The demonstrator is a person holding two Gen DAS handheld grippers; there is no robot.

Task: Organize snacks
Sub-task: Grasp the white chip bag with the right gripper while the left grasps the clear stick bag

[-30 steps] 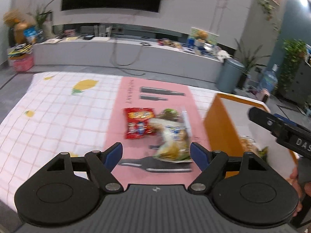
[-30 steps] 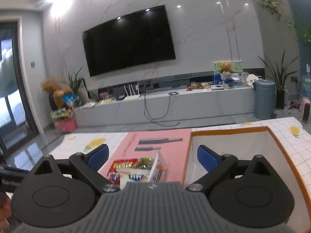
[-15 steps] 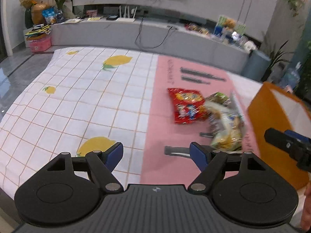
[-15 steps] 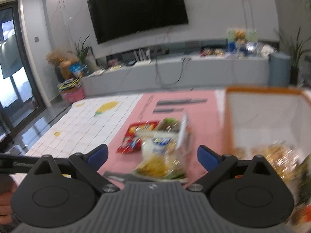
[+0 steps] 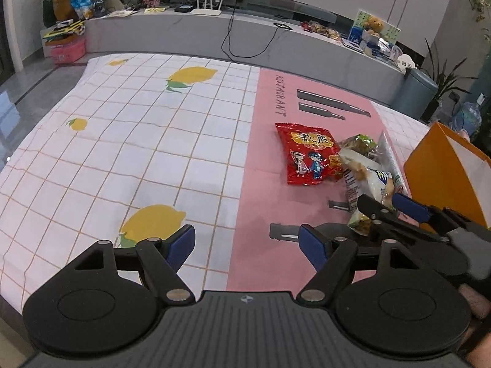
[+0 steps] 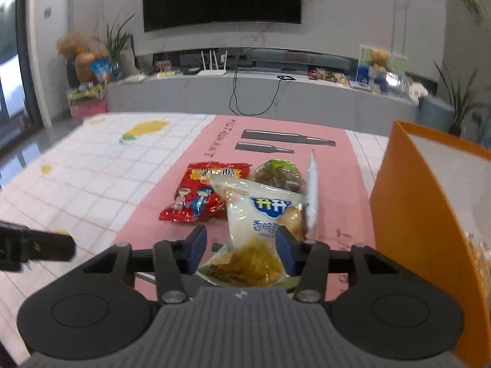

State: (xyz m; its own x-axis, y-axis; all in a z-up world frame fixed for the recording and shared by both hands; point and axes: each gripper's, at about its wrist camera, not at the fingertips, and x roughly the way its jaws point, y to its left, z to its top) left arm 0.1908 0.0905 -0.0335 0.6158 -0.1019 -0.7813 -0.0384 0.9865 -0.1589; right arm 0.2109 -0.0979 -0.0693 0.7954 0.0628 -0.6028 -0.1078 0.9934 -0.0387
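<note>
Several snack packets lie piled on the pink strip: a red packet (image 5: 310, 156) (image 6: 199, 196), a green one (image 6: 276, 171) (image 5: 359, 144), a white bag (image 6: 260, 211) (image 5: 368, 178) and a yellow-green packet (image 6: 248, 263) under it. My right gripper (image 6: 241, 242) (image 5: 382, 202) is low at the pile and its jaws are closing. The white bag sits between them, with a gap still showing at the left pad. My left gripper (image 5: 247, 239) stands open over the cloth, left of the pile, nothing between its fingers.
An orange-walled box (image 6: 411, 214) (image 5: 442, 178) stands just right of the pile, with some packets inside at its near end. The table carries a white checked cloth with lemons (image 5: 138, 153). A grey media counter (image 6: 260, 92) and a bin (image 5: 414, 89) lie beyond the table.
My right gripper came down and forward onto the pile and its jaws narrowed around the white bag. The left gripper shifted left and lower, away from the snacks.
</note>
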